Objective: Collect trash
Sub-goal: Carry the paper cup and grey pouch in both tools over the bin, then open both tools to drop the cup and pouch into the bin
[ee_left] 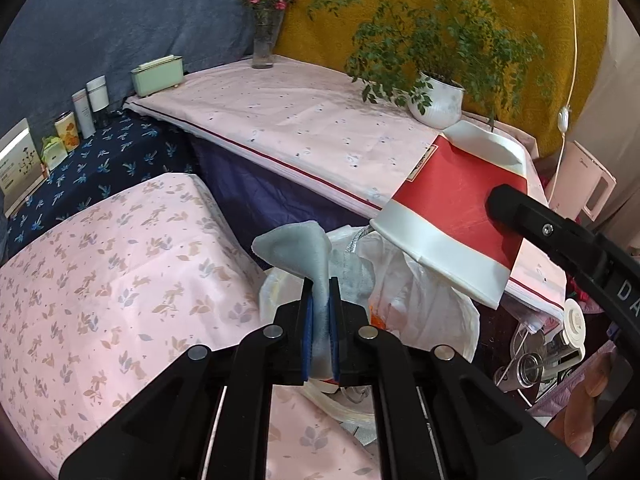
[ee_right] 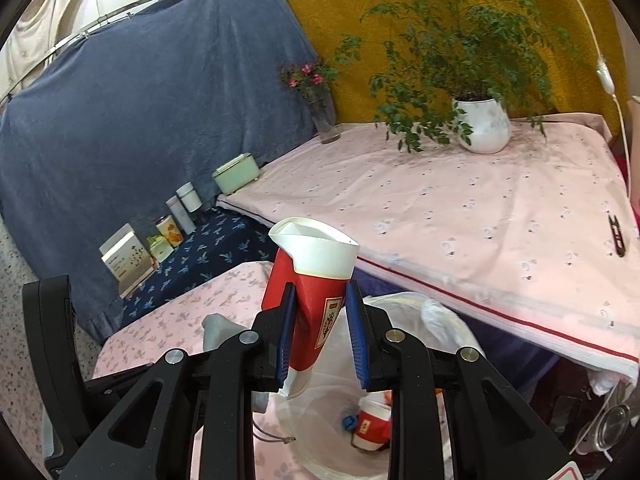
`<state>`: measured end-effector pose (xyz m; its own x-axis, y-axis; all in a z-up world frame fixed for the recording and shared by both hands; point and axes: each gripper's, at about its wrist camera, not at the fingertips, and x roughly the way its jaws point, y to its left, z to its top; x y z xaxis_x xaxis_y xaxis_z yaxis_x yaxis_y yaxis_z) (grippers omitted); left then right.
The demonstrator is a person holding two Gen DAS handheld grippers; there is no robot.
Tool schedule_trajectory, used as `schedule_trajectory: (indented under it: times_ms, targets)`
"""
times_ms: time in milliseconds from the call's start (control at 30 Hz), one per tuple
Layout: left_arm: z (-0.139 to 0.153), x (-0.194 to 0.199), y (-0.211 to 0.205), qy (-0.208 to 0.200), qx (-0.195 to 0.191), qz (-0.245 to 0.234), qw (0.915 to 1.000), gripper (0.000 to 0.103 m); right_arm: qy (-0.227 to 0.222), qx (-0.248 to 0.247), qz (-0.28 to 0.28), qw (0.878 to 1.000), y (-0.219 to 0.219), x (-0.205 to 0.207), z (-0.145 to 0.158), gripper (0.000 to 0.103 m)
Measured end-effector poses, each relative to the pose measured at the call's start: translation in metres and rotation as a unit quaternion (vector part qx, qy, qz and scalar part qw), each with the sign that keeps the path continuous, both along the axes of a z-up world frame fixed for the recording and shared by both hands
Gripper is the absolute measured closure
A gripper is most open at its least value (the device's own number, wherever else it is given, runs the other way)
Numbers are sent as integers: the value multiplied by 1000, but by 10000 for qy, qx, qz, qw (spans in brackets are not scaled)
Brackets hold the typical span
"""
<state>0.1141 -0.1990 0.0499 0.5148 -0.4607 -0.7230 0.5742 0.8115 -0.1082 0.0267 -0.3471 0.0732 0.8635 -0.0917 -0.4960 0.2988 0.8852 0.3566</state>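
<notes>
Left wrist view: a grey cloth (ee_left: 308,256) is pinched between the blue pads of the left hand-held gripper (ee_left: 320,320), whose jaws are clenched on it. A crushed red-and-white paper cup (ee_right: 316,288) is grasped by the right hand-held gripper (ee_right: 320,332), its jaws partly closed on the flattened body. Both items are held above a bin lined with a white plastic bag (ee_right: 404,320), which stands below the near edge of the pink-covered counter (ee_right: 460,216), beside a floral-covered surface (ee_left: 100,280).

The carrying step appears to be done and the drop is judged to be in hand. For the next move, each piece should be brought squarely over the bag's mouth before the jaws are released.

Inside the bag another small red cup (ee_right: 372,424) and a blue scrap can be seen, but the bin's own wall is hidden by the liner and the fingers. Whether the cloth is trash or a rag cannot be told. Clutter at the lower right of the left wrist view is hard to make out.
</notes>
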Motion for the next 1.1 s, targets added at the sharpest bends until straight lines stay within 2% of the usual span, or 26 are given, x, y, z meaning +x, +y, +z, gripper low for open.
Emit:
schedule_trajectory:
  times_ms: [533,600,667,900,967,1100]
  targets:
    - [-17,-7,-31,94,251,-148,9995,93,201,-46,-206,9996,-24,-15,-18,79]
    - [-19,-8,-32,80,294,-141,9994,87,221,-43,-209,9995,-25,-15,-20,79]
    - [-19,-8,-31,57,277,-97,9996,69,248,-50,-206,9995,-25,-14,-21,78]
    - [-17,-7,-27,-71,307,10,9995,52,332,-68,-124,9993,-22,-7,-24,78]
    - [-16,-7,-24,-108,304,65,9995,44,323,-100,-104,9994,-21,-7,-23,78]
    - [-16,-5,-17,-94,307,158,9994,44,370,-134,-39,9992,-18,-5,-23,78]
